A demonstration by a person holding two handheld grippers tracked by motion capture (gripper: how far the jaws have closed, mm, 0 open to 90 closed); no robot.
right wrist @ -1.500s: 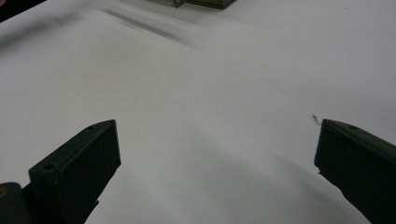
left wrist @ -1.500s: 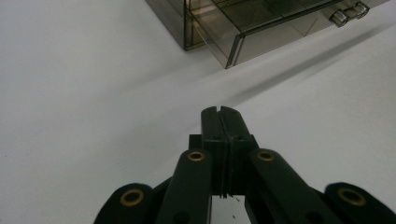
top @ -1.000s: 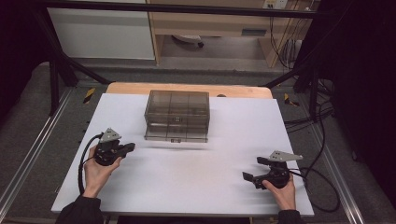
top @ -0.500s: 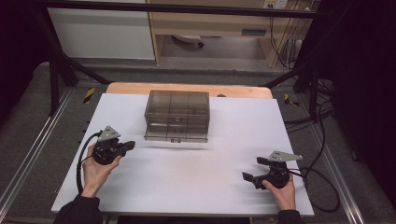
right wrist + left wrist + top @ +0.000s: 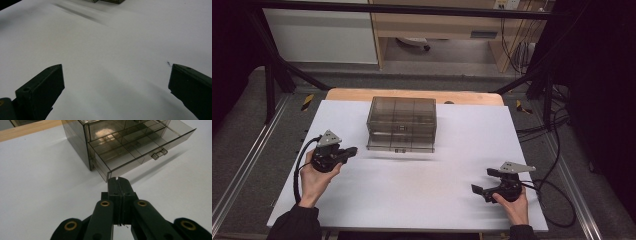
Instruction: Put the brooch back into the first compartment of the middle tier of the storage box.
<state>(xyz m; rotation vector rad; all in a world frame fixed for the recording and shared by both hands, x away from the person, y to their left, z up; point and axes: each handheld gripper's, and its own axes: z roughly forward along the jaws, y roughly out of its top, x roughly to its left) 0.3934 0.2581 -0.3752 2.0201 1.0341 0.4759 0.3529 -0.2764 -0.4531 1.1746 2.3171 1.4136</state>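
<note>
Near the drawer box [image 5: 125, 147], left claw [image 5: 118, 180] closed, empty.

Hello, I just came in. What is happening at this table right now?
A person sits at a white table with a two-jaw gripper in each hand. The left gripper, jaws shut, points at a smoky clear plastic drawer box near the far side and is close to its front left corner. The box's lower drawer is pulled partly out and looks empty. The right gripper rests near the table's front right, jaws open, holding nothing. Neither gripper touches the box.
</note>
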